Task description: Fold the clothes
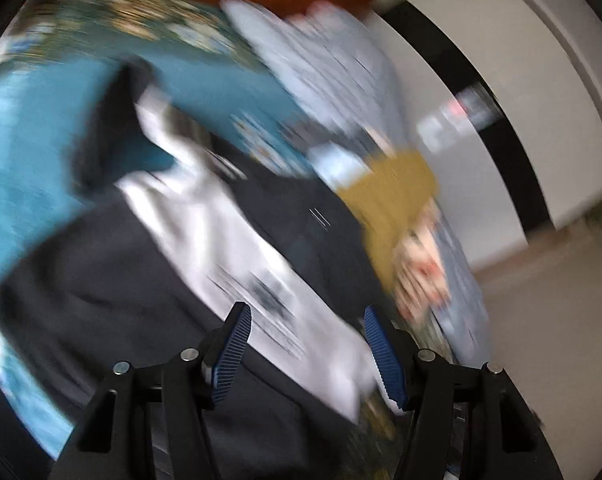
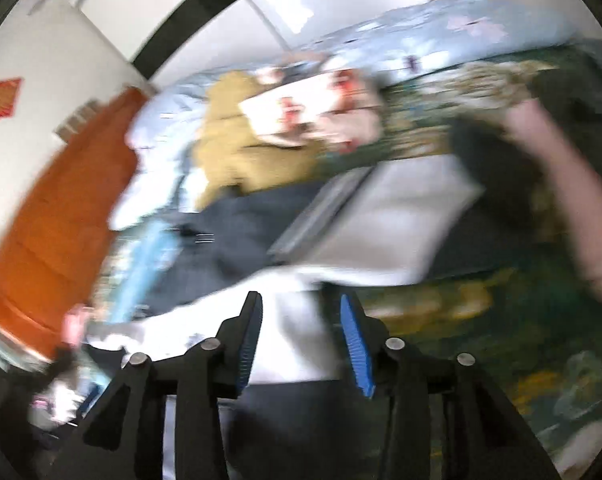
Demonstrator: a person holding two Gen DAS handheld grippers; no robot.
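Both views are blurred by motion. A dark navy and white garment point(image 1: 237, 248) lies spread on the bed. My left gripper point(image 1: 307, 320) is open just above its white panel, with nothing between the pads. In the right wrist view the same garment point(image 2: 261, 216) lies below my right gripper point(image 2: 301, 308), which is open with white cloth showing under the gap. A grey-white folded part point(image 2: 381, 216) sits beyond it.
A mustard garment point(image 1: 393, 200) and a floral pink one point(image 1: 421, 272) lie further on. A teal patterned bedspread point(image 1: 29, 168) and pale blue quilt point(image 1: 325, 60) cover the bed. An orange door point(image 2: 53, 216) and a person's arm point(image 2: 573, 200) show in the right wrist view.
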